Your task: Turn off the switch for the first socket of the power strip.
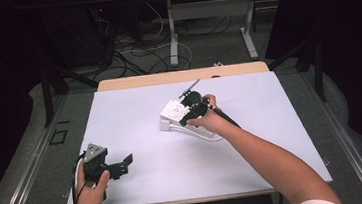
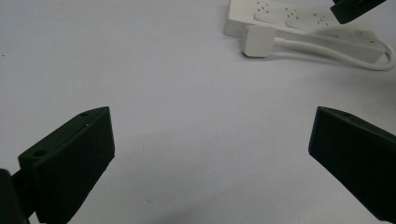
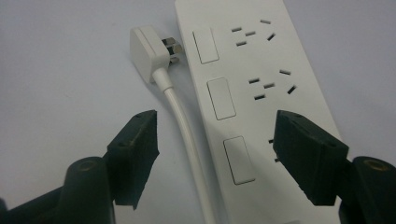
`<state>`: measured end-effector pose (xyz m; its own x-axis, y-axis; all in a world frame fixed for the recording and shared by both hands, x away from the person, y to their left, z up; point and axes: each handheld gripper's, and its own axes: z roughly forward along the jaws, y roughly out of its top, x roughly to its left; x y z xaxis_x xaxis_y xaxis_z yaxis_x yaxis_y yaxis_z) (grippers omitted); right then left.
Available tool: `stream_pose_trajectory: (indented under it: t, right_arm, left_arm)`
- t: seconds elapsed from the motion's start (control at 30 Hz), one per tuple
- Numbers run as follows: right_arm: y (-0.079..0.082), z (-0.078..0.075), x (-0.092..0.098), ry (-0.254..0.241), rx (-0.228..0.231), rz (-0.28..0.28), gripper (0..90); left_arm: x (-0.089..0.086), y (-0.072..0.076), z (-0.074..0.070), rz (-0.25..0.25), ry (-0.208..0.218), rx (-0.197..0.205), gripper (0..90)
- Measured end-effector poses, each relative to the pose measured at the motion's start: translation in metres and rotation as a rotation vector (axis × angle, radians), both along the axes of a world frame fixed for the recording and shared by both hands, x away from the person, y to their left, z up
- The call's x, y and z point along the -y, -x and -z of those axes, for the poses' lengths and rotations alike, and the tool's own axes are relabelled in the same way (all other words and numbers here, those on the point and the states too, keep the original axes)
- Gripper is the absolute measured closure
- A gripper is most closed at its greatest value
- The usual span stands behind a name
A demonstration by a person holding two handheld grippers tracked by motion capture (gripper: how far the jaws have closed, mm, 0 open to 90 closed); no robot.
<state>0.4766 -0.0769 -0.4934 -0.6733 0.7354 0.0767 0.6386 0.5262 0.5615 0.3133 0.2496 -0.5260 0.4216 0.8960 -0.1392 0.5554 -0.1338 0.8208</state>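
A white power strip [image 1: 172, 110] lies at the middle of the white table [image 1: 134, 111], its own white plug [image 3: 148, 51] resting unplugged beside it. From the plug, the cord [image 3: 184, 126] runs alongside the strip [image 3: 261, 60]. My right gripper [image 3: 217, 154] hovers open just above them, one jaw left of the cord and the other over the strip's sockets. In the high view this right gripper [image 1: 186, 117] sits over the strip's near end. My left gripper [image 1: 126, 166] rests open near the table's front left corner, nothing between its jaws. Its view shows the strip [image 2: 289, 16] and plug [image 2: 258, 41] far ahead.
The table's wooden back edge [image 1: 181, 76] shows beyond the white sheet. Behind it stand another table's legs [image 1: 173, 37] among floor cables [image 1: 134, 56]. Dark curtains close both sides. Bare white surface stretches between the left gripper and the strip.
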Motion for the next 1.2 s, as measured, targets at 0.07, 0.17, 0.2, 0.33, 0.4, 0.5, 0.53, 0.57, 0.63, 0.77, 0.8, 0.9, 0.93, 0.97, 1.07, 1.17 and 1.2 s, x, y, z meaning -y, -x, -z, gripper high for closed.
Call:
stream_pose_trajectory:
  t: [0.07, 0.17, 0.2, 0.33, 0.4, 0.5, 0.53, 0.57, 0.63, 0.77, 0.8, 0.9, 0.93, 0.97, 1.07, 1.17, 1.2]
  right_arm:
    - [0.002, -0.001, 0.0, 0.007, -0.009, 0.006, 24.6]
    - [0.003, -0.002, 0.0, -0.009, -0.005, 0.018, 20.3]
    - [0.004, -0.003, 0.001, 0.002, -0.001, 0.014, 17.5]
    - [0.006, -0.011, 0.003, 0.064, -0.039, -0.002, 15.4]
    - [0.007, -0.006, 0.002, 0.004, 0.025, 0.008, 14.9]
    - [0.01, -0.009, 0.004, 0.018, 0.02, 0.016, 12.4]
    - [0.011, -0.012, 0.005, 0.042, 0.002, 0.002, 11.0]
    - [0.012, -0.009, 0.005, 0.008, 0.033, 0.009, 9.3]
    - [0.013, -0.013, 0.006, 0.044, 0.009, -0.002, 6.4]
    - [0.017, -0.014, 0.007, 0.045, 0.008, 0.006, 1.0]
    - [0.018, -0.016, 0.008, 0.044, 0.008, -0.006, 0.1]
    - [0.02, -0.017, 0.008, 0.027, 0.03, 0.009, 0.0]
    - [0.02, -0.018, 0.01, 0.047, 0.034, -0.008, 0.0]
    - [0.021, -0.016, 0.009, 0.004, 0.066, 0.005, 0.0]
    - [0.025, -0.021, 0.01, 0.029, 0.047, 0.005, 0.0]
    - [0.028, -0.021, 0.012, 0.004, 0.069, 0.0, 0.0]
    - [0.028, -0.025, 0.014, 0.041, 0.054, -0.015, 0.0]
  left_arm:
    - [0.0, 0.0, 0.0, 0.0, 0.0, -0.001, 0.1]
    - [0.0, 0.0, 0.0, -0.002, 0.003, -0.002, 0.1]
    - [0.0, 0.0, 0.0, -0.001, 0.002, -0.002, 0.1]
    - [0.0, 0.0, 0.0, 0.0, -0.001, -0.002, 0.1]
    - [0.0, 0.0, 0.0, 0.0, -0.001, -0.002, 0.1]
    - [0.0, 0.0, 0.001, -0.001, -0.001, -0.003, 0.1]
    - [0.0, 0.0, 0.001, 0.0, -0.003, -0.006, 0.1]
    - [0.0, 0.0, 0.001, 0.0, -0.004, -0.006, 0.1]
    - [0.0, 0.0, 0.001, 0.001, -0.005, -0.006, 0.1]
    - [0.0, 0.0, 0.001, 0.001, -0.006, -0.004, 0.1]
    - [0.0, -0.001, 0.001, 0.003, -0.008, -0.002, 0.1]
    - [0.0, 0.0, 0.001, 0.004, -0.007, -0.003, 0.1]
    - [0.0, 0.0, 0.001, 0.005, -0.008, -0.003, 0.1]
    - [0.0, 0.0, 0.001, 0.006, -0.01, -0.002, 0.1]
    - [0.0, 0.0, 0.0, 0.005, -0.009, -0.006, 0.1]
    - [0.0, 0.0, 0.0, 0.003, -0.005, -0.003, 0.1]
    - [0.0, 0.0, 0.0, 0.003, -0.005, -0.002, 0.1]
